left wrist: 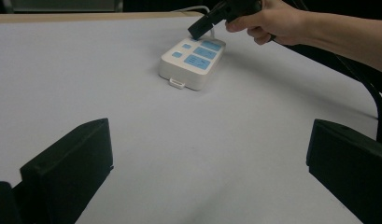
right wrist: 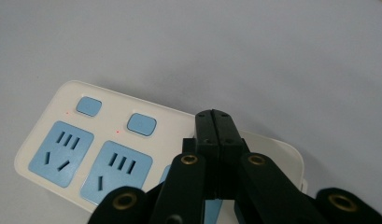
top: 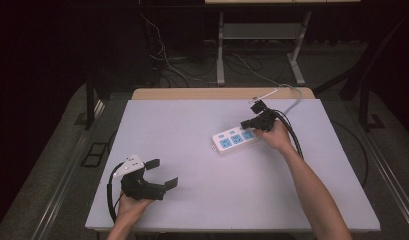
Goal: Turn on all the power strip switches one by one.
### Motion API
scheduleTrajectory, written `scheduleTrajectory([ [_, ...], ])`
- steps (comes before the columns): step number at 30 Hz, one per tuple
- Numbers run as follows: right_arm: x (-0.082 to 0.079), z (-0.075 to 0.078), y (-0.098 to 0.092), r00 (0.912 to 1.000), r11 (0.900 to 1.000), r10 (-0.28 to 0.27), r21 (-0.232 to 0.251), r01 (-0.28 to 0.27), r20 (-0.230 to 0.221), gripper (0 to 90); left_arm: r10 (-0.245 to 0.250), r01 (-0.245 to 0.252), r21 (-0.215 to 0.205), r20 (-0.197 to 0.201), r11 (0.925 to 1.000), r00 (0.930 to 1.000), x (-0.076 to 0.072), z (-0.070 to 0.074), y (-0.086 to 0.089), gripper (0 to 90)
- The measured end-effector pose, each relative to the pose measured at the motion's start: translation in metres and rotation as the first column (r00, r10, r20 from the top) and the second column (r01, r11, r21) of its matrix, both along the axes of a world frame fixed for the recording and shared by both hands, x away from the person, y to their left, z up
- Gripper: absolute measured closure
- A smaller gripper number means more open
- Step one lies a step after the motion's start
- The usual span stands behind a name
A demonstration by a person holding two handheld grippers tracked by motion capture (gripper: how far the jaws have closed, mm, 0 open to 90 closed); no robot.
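I'm holding my right gripper (top: 248, 121) w/ jaws pressed together, nothing between them, tips sitting over the far end of the white power strip (top: 236, 139) by its third blue switch. The strip's lying flat on the white table (top: 202, 200), right of centre, its cord (top: 290, 105) running off the back edge. My left gripper (top: 162, 173) is resting near the front-left corner, jaws wide apart, well away from the strip.

The surface (top: 192, 200) is seen from above and forward by the high view. The power strip (left wrist: 192, 63) is viewed low and from afar by the left gripper view, and closely from above (right wrist: 109, 154) by the right gripper view.
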State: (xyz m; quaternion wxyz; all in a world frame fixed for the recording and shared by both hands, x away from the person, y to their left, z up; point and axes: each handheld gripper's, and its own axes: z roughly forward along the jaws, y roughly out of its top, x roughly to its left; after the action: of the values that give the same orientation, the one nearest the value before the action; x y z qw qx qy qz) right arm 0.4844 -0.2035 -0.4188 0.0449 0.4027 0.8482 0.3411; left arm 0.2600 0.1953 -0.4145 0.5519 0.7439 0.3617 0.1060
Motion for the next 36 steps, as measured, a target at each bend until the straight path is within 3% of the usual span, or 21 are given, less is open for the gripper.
scheduleTrajectory([
  [13,-0.002,0.001,0.007,0.9997,1.0,0.018,-0.025,-0.017,0.018,90.0,-0.001,0.001,0.002,-0.002,1.0,1.0,0.0,0.0,0.0,0.0],
  [19,-0.004,0.003,0.006,0.9998,1.0,0.013,-0.002,-0.013,0.011,90.0,-0.002,0.002,0.002,-0.004,1.0,1.0,0.0,0.0,-0.001,0.0],
  [36,-0.03,0.034,-0.009,0.9971,0.999,0.036,0.023,-0.038,0.068,90.0,0.002,-0.002,0.002,-0.002,1.0,1.0,-0.001,0.0,-0.002,0.0],
])
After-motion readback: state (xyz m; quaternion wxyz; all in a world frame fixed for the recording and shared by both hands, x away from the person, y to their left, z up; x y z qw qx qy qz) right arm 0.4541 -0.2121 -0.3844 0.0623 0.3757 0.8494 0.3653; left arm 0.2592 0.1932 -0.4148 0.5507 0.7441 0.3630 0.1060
